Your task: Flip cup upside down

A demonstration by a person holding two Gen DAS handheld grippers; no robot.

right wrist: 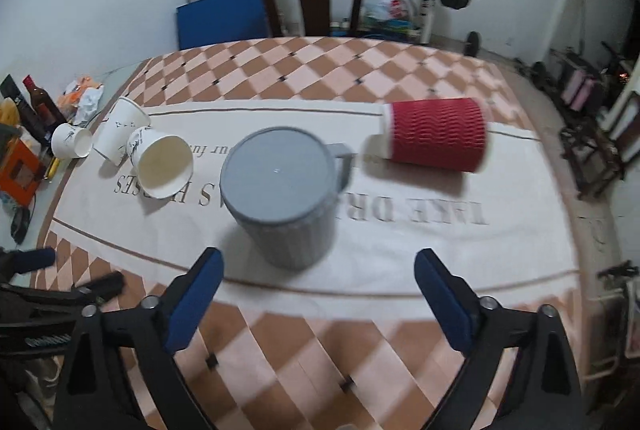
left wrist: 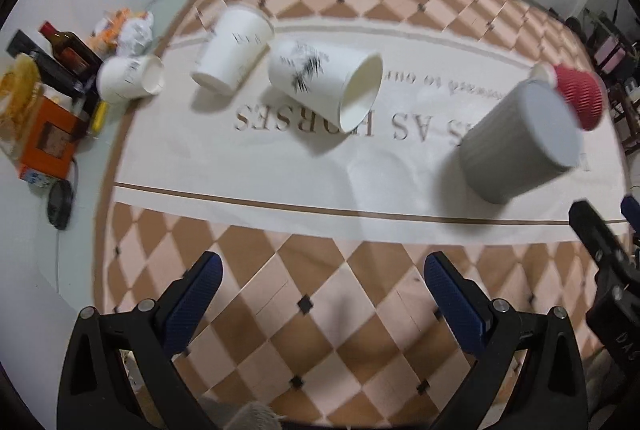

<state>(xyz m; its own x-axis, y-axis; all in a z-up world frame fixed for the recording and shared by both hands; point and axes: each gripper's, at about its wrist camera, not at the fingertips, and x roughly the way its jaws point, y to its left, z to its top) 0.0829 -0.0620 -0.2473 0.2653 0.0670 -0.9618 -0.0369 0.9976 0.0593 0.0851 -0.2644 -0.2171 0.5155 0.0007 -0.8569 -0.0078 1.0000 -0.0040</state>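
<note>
While hovering low over the tablecloth, right gripper spread wide and empty, left gripper likewise released. Grey cup already bottom-up at centre, just ahead — red cup lying sideways behind, near it. Next, probably: reach over, clamp red cup's ribbed wall, rotate rim downward.

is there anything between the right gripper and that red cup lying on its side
Nothing blocks it. The red cup lies ahead and to the right of the right gripper, across bare tablecloth. The grey mug, standing upside down, sits straight ahead, left of that path.
</note>
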